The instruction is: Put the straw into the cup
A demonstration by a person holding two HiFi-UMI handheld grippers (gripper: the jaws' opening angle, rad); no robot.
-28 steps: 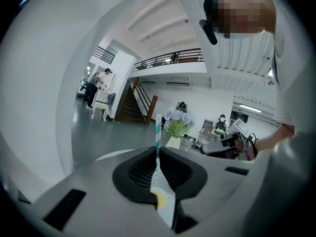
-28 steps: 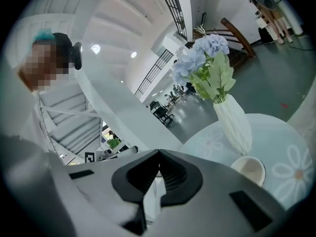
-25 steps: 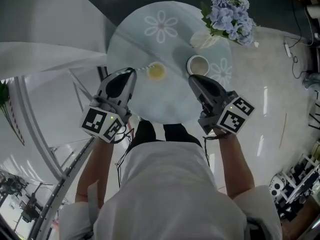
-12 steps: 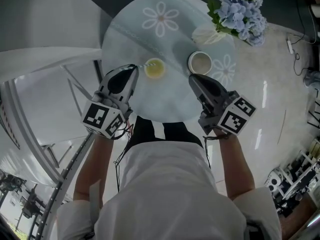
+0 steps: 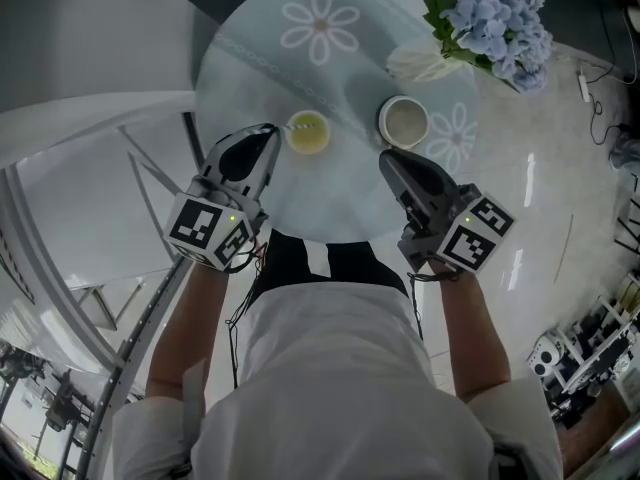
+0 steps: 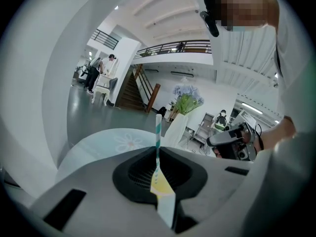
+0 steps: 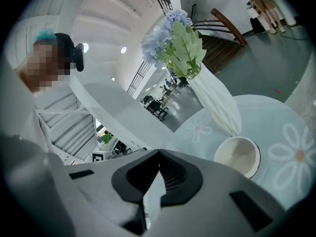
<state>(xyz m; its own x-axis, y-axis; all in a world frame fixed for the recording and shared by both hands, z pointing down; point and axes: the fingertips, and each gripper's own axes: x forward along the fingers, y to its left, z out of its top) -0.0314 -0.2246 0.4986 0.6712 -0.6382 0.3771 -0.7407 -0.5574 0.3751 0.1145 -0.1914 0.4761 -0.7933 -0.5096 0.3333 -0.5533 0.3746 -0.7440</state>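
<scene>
A teal-and-white striped straw (image 6: 158, 132) stands upright between the shut jaws of my left gripper (image 6: 158, 154). In the head view this gripper (image 5: 270, 130) sits at the table's left front. The straw (image 5: 284, 127) reaches toward the left rim of a cup of yellow drink (image 5: 308, 133). Through the gap below the jaws, part of the yellow cup (image 6: 161, 184) shows. A white, empty-looking cup (image 5: 403, 121) stands to the right. My right gripper (image 5: 384, 155) is shut on nothing just in front of the white cup (image 7: 238, 155).
The round table (image 5: 330, 193) has a pale blue cloth with daisy prints. A white vase (image 7: 217, 102) of blue flowers (image 5: 500, 18) stands at the back right, close behind the white cup. A white stair rail (image 5: 150, 183) runs along the left.
The head camera has shifted, so the table sits higher in view. My left gripper with the straw has edged a little closer to the yellow cup. The right gripper has kept its place.
</scene>
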